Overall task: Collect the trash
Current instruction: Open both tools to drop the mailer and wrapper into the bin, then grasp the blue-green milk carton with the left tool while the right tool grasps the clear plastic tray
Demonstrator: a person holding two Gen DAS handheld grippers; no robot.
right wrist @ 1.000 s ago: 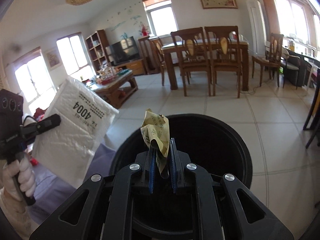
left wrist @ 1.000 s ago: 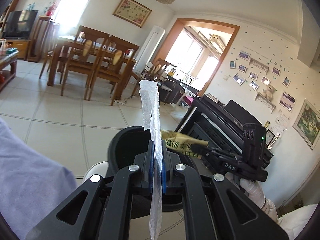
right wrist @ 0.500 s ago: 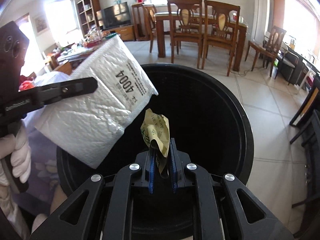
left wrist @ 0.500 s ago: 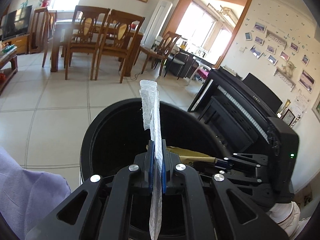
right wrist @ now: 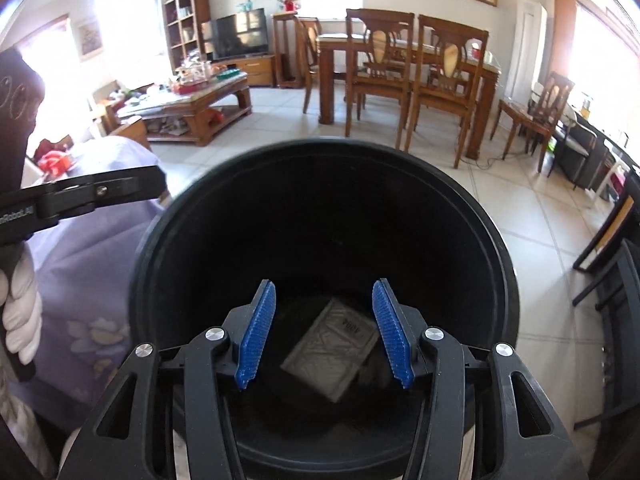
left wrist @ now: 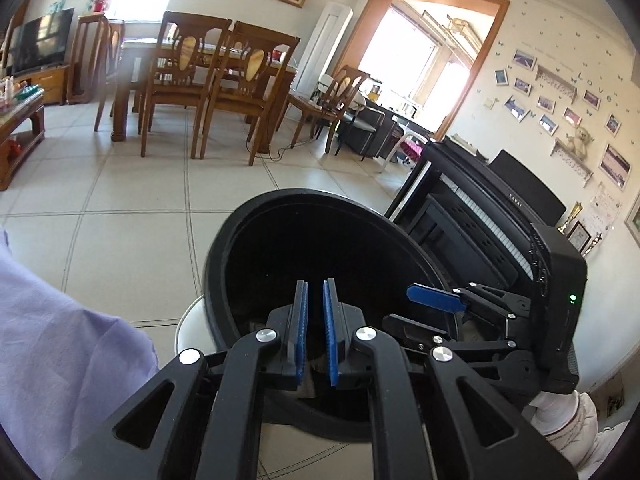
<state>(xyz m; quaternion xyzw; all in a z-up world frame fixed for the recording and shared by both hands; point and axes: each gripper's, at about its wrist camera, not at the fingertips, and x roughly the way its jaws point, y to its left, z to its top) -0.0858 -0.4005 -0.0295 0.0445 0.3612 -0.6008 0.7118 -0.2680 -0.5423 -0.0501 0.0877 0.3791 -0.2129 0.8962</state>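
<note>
Both grippers hang over the mouth of the black bin [right wrist: 492, 240]. The right gripper [right wrist: 324, 332] has just been opening; its blue fingers [right wrist: 256, 336] stand wide apart with nothing between them. Below and between them the white padded envelope [right wrist: 332, 354] lies tilted on the bin's floor. The left gripper [left wrist: 315, 334] shows a narrow gap between its fingers [left wrist: 330, 336], released and empty. Just right of them the right gripper's fingers reach over the rim. A lilac cloth [left wrist: 60, 344] lies left of the left fingers, a black piano [left wrist: 480, 216] stands close on the right, and beyond the far rim open tiled floor [left wrist: 132, 236] runs to the dining chairs [left wrist: 180, 80].
</note>
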